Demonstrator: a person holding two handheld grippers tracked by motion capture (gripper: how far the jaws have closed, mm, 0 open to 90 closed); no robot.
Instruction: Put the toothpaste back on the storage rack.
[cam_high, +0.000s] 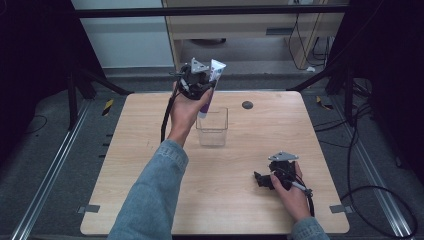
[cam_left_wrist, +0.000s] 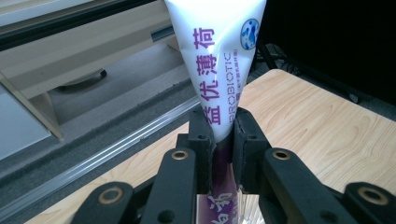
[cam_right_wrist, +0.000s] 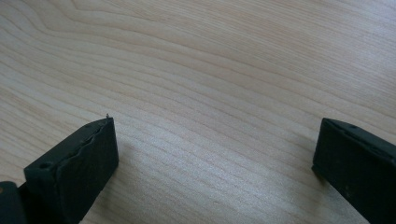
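A white and purple toothpaste tube (cam_high: 212, 79) stands nearly upright above the clear plastic cup (cam_high: 212, 127), its lower end just over the cup's rim. My left gripper (cam_high: 200, 86) is shut on the tube's middle, held high over the table's far side. In the left gripper view the tube (cam_left_wrist: 215, 65) rises between the two black jaws, and the gripper (cam_left_wrist: 223, 137) pinches it firmly. My right gripper (cam_high: 261, 180) rests low on the table at the near right, open, with bare wood between its fingers (cam_right_wrist: 79, 163).
The light wooden table (cam_high: 150, 150) carries a small dark round mark (cam_high: 247, 105) near its far edge. Black cables trail on the floor at the right. A wooden cabinet stands beyond the table.
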